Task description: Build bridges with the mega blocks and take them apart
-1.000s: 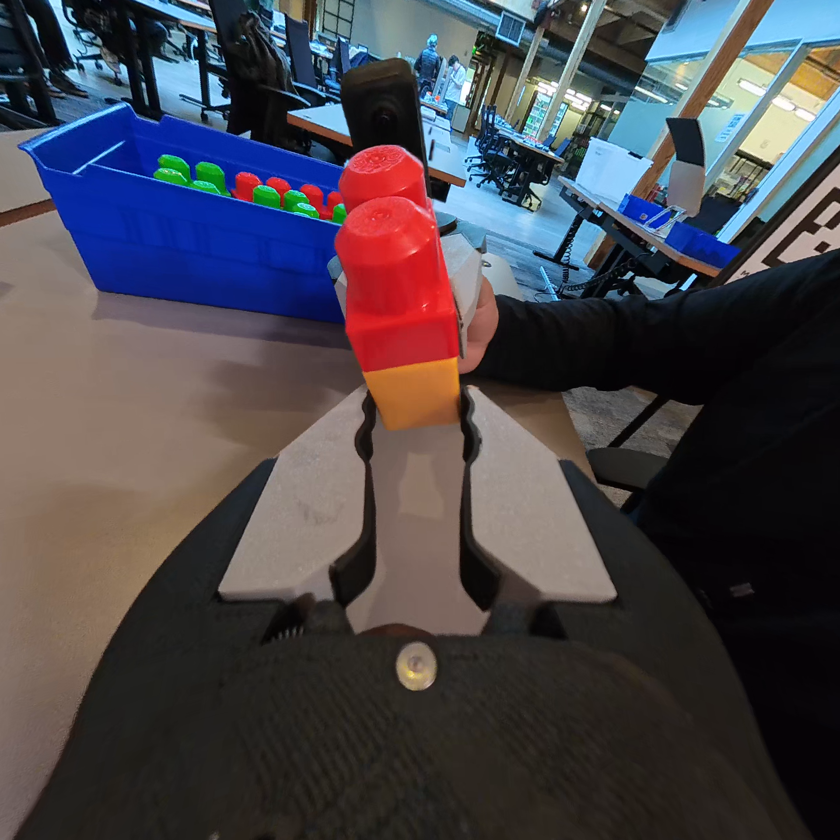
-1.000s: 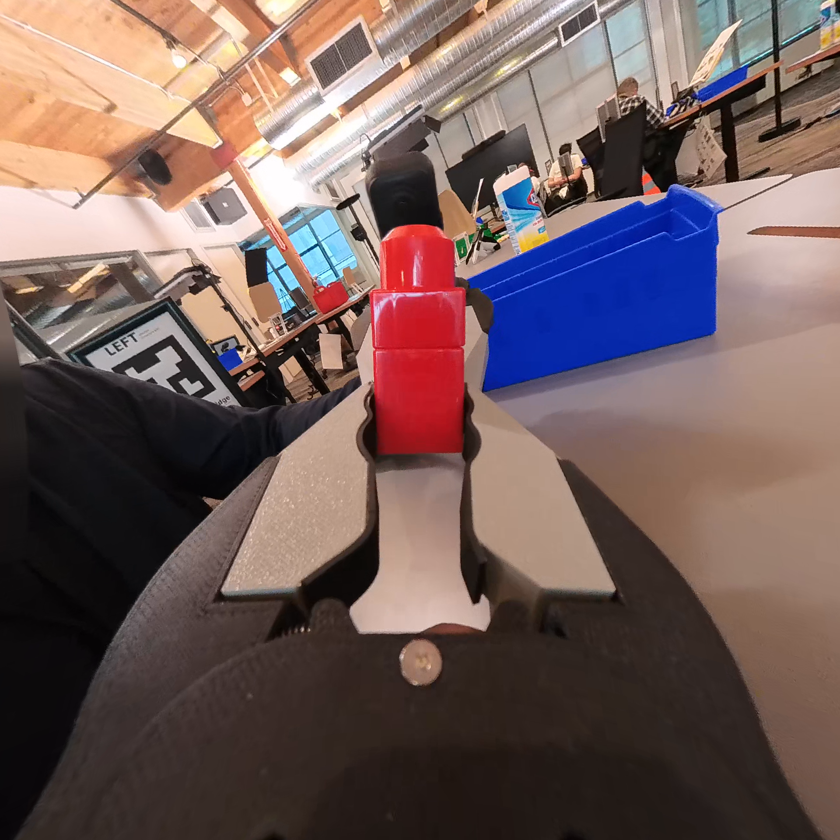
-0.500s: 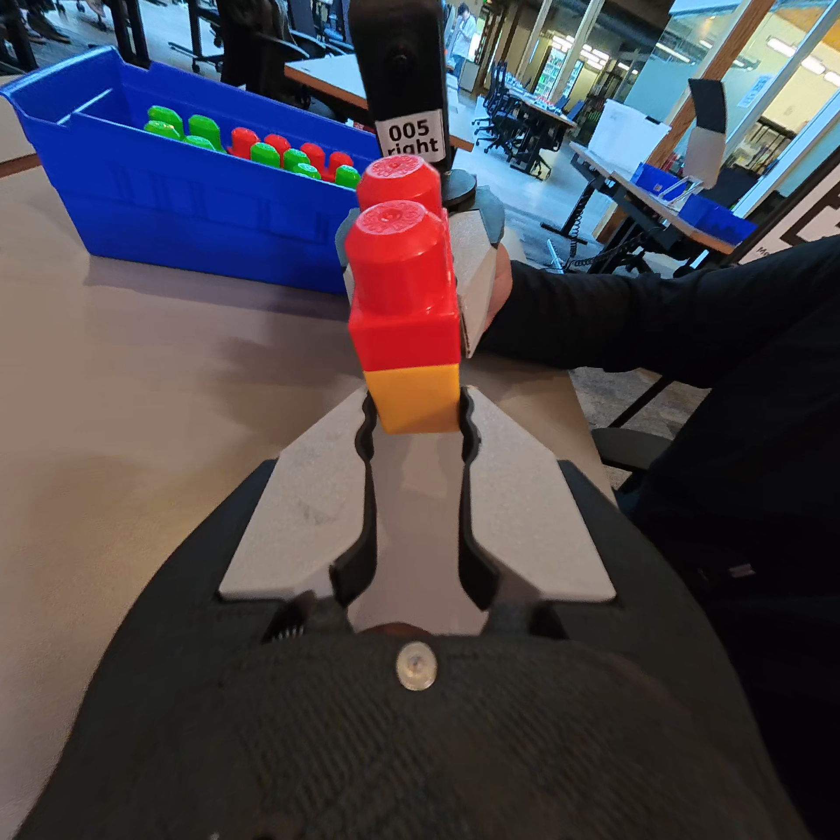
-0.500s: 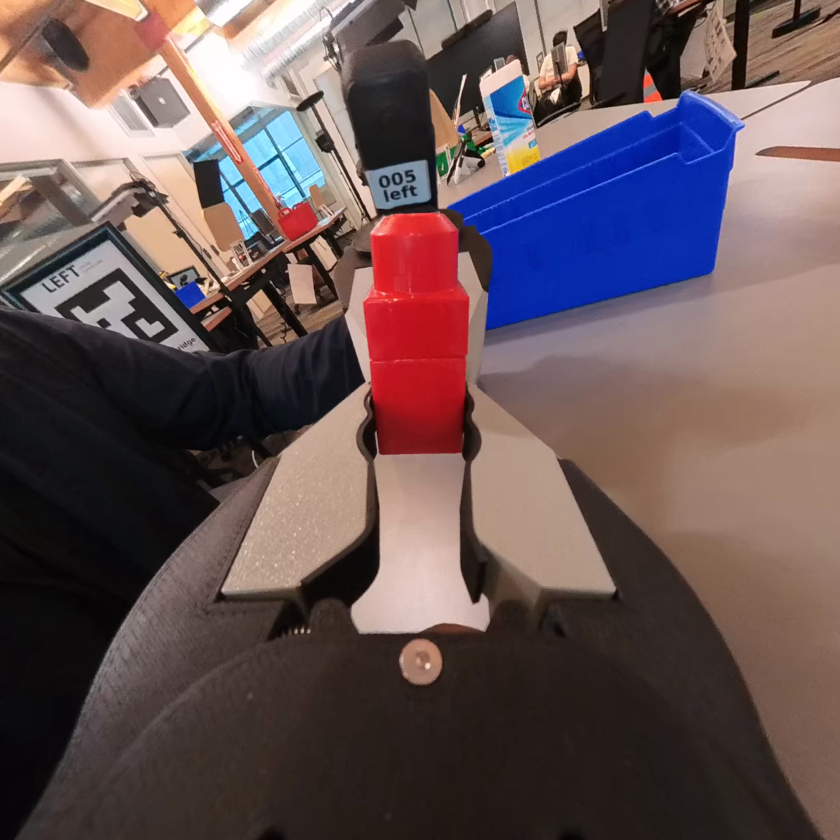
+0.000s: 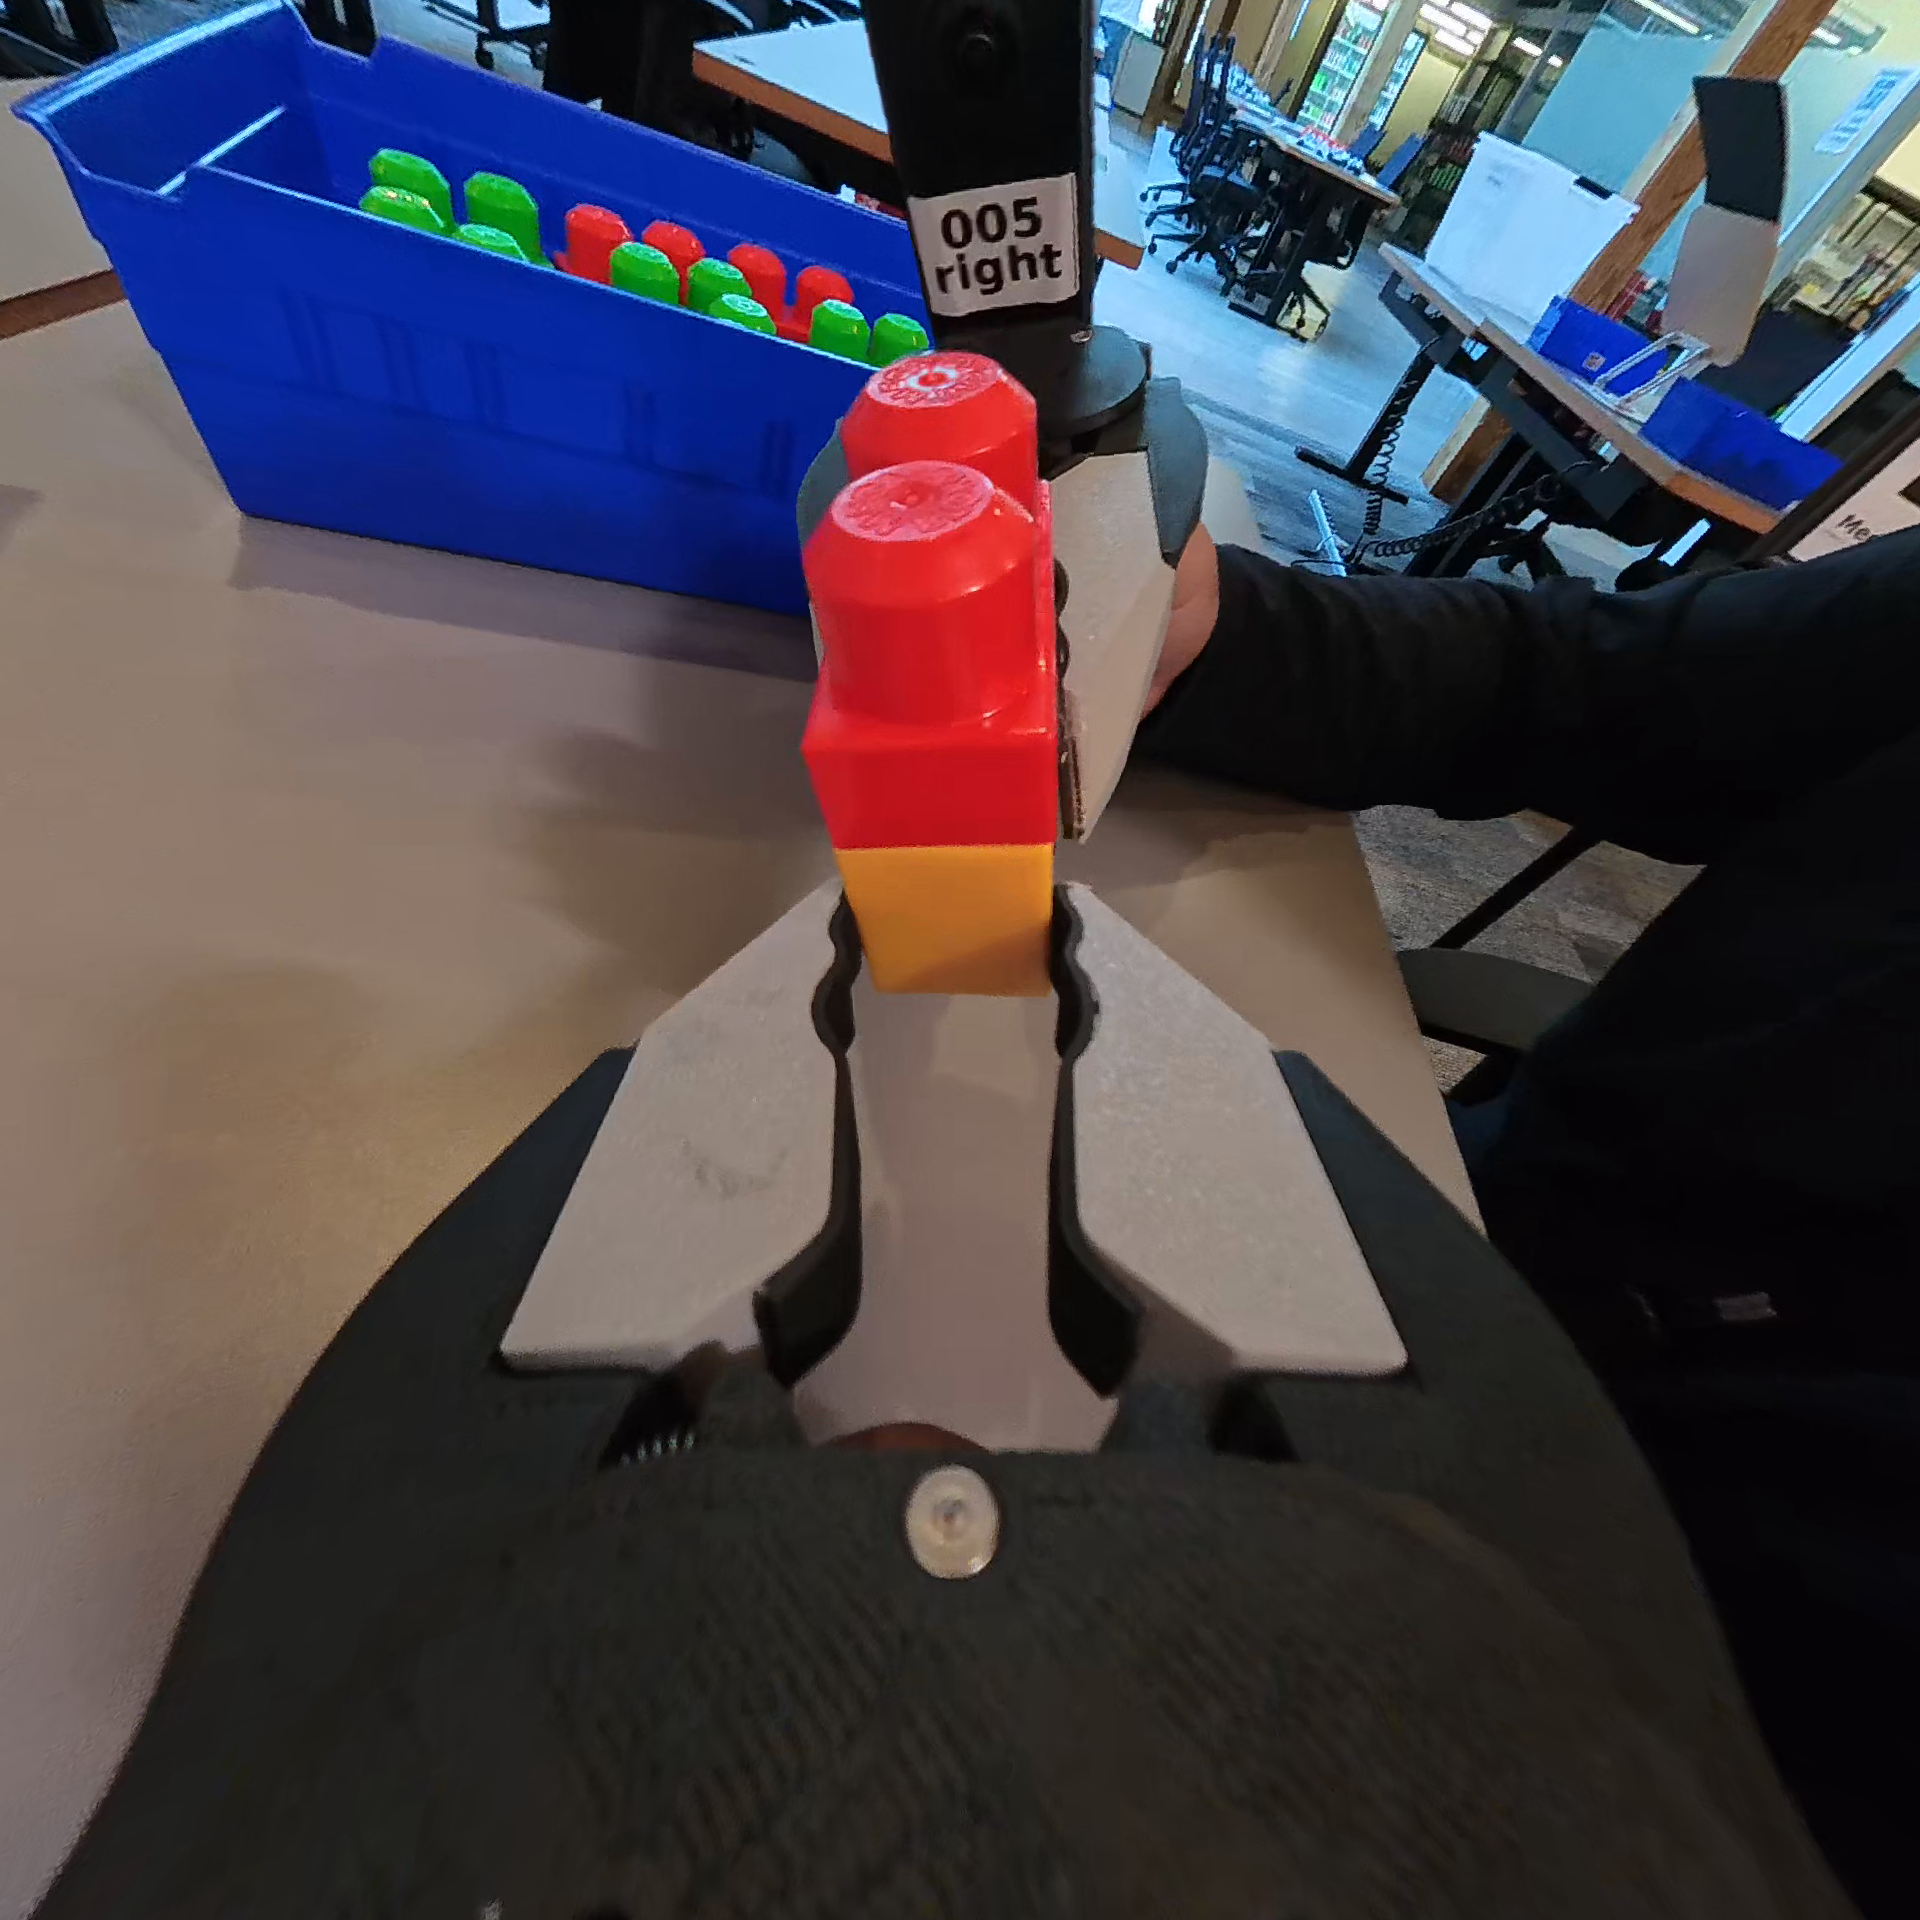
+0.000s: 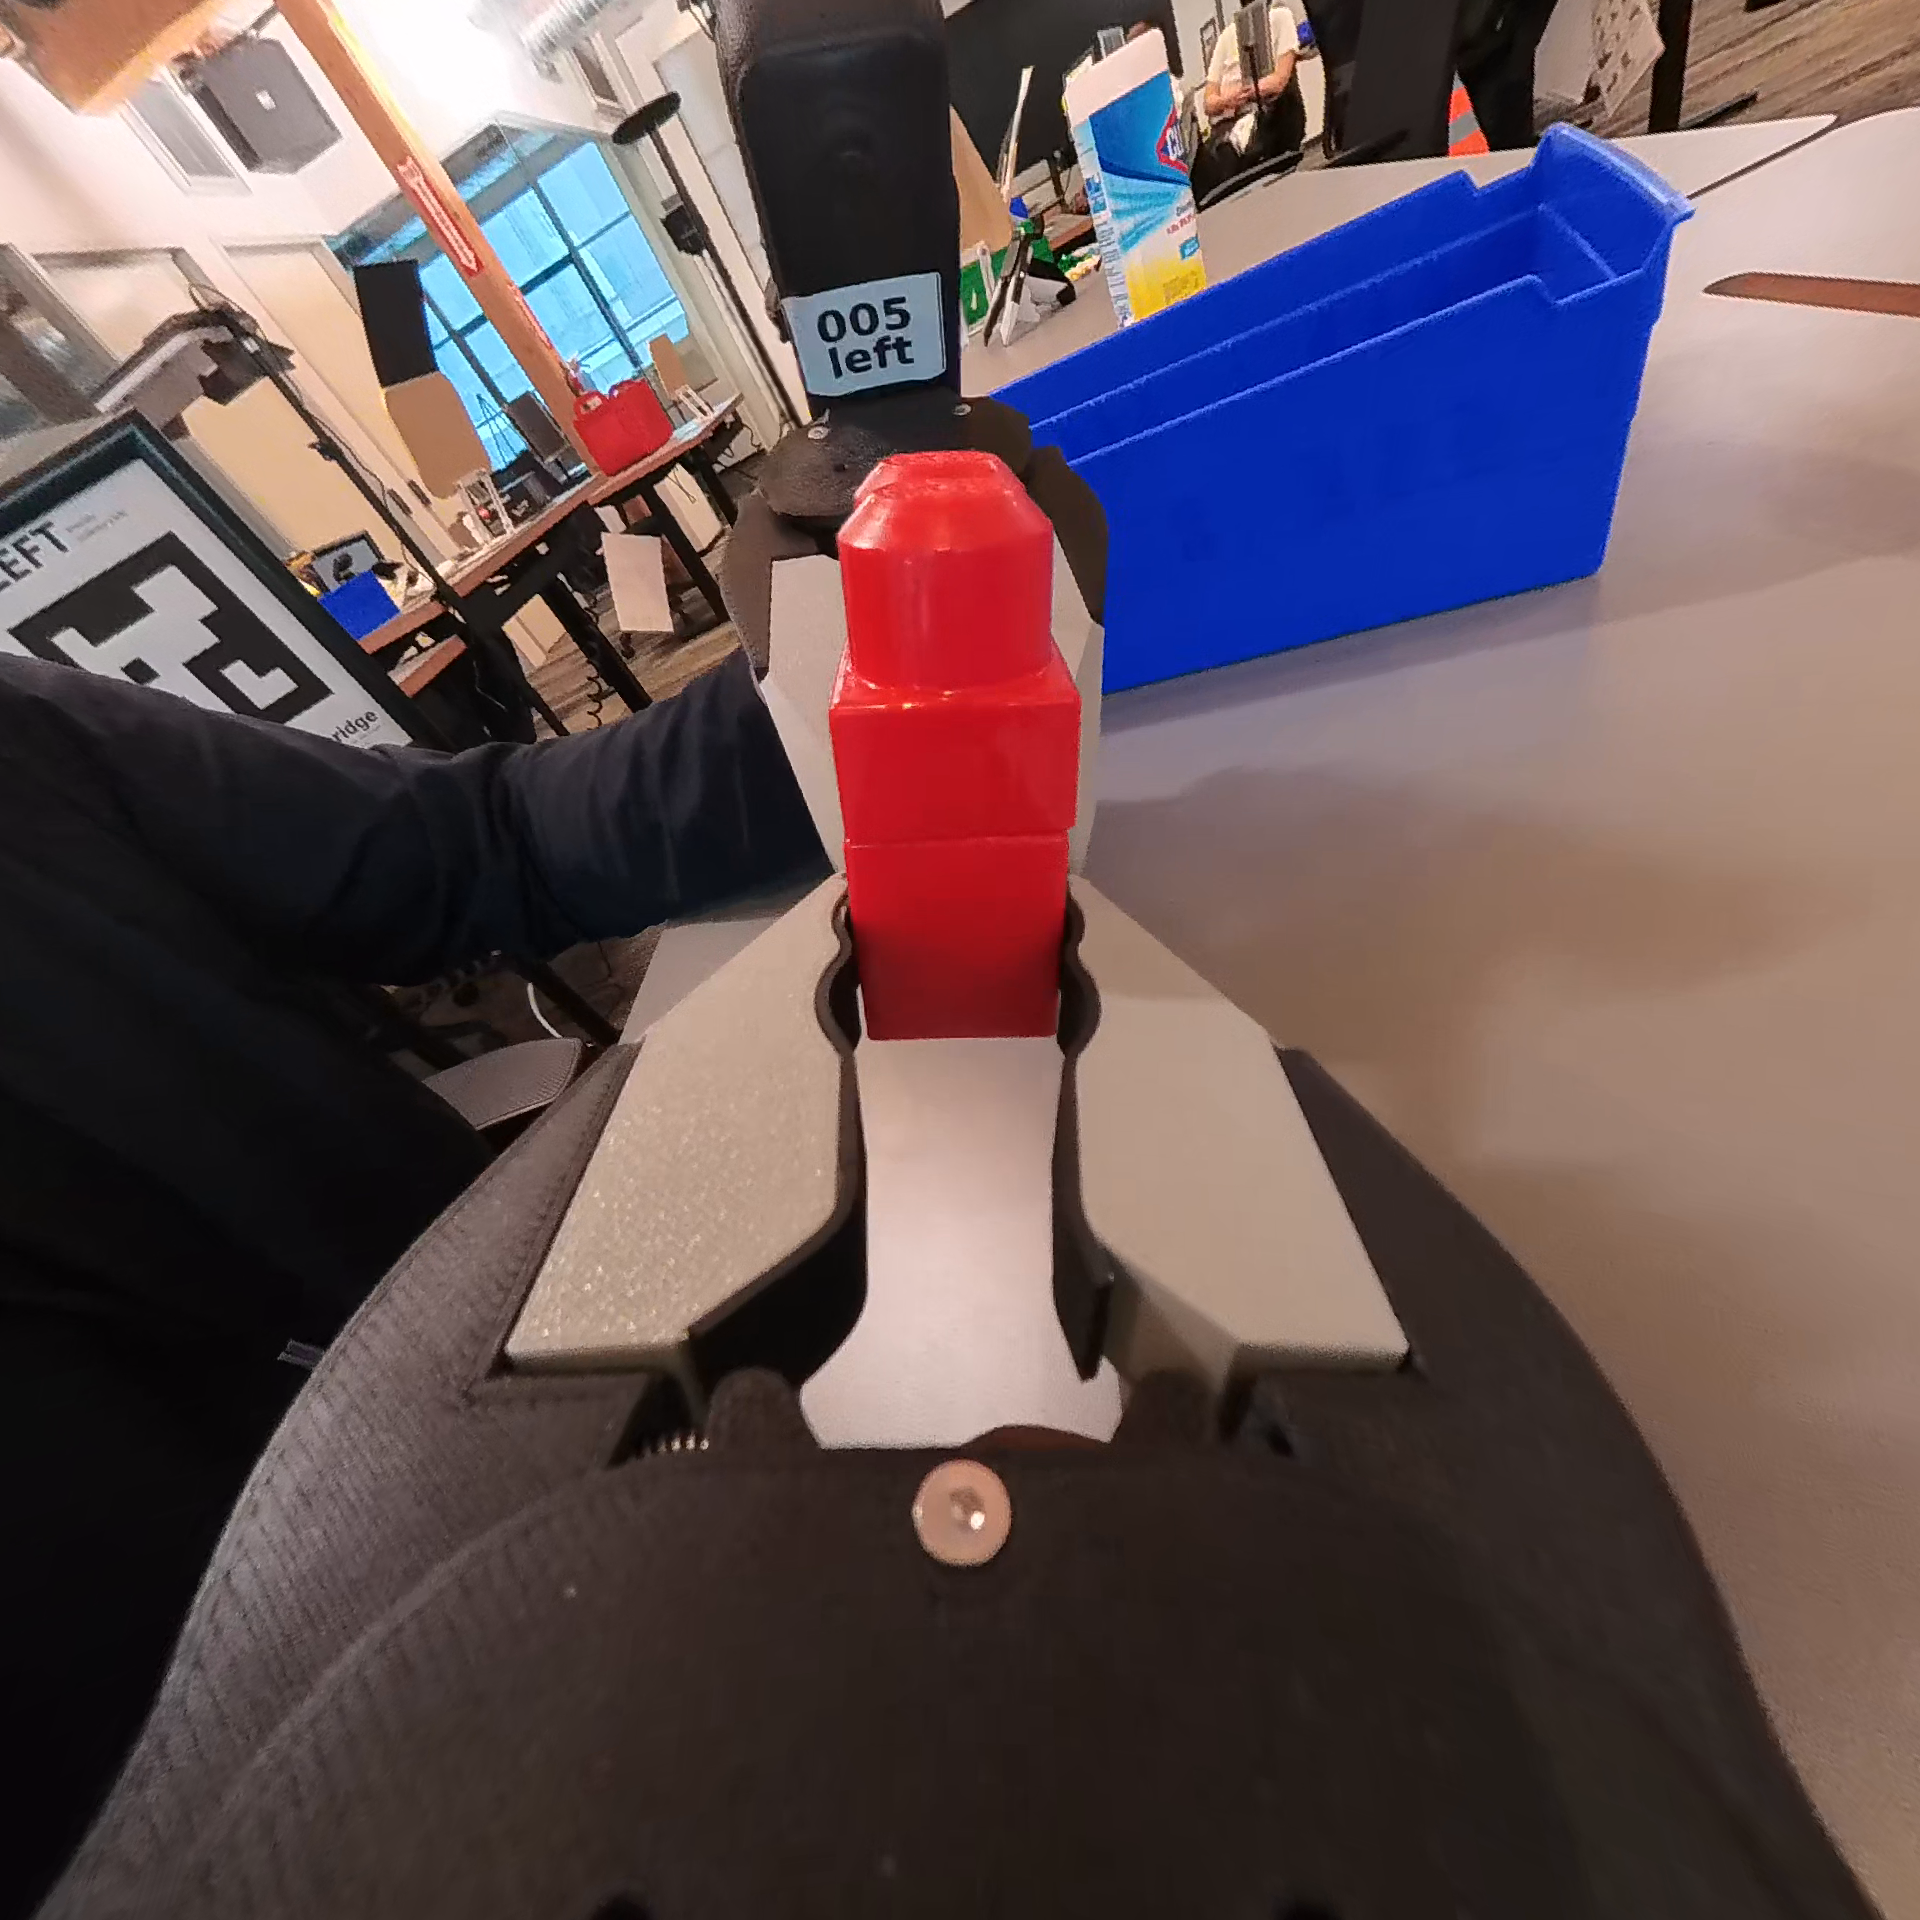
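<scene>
Block stack (image 5: pixel 935 790) between both grippers' fingers (image 5: pixel 1081 966)

The red block (image 5: pixel 935 665) hides most of the right hand-held gripper (image 5: pixel 1081 665), and the blue bin (image 5: pixel 468 416) hides the lower halves of its blocks.

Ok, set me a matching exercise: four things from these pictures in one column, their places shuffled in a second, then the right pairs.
1. yellow block
2. lower red block
3. green blocks
4. blue bin

a. inside the blue bin
b. gripped by the right tool
c. standing on the table
d. gripped by the left tool

Pairs: 1-d; 2-b; 3-a; 4-c
</scene>
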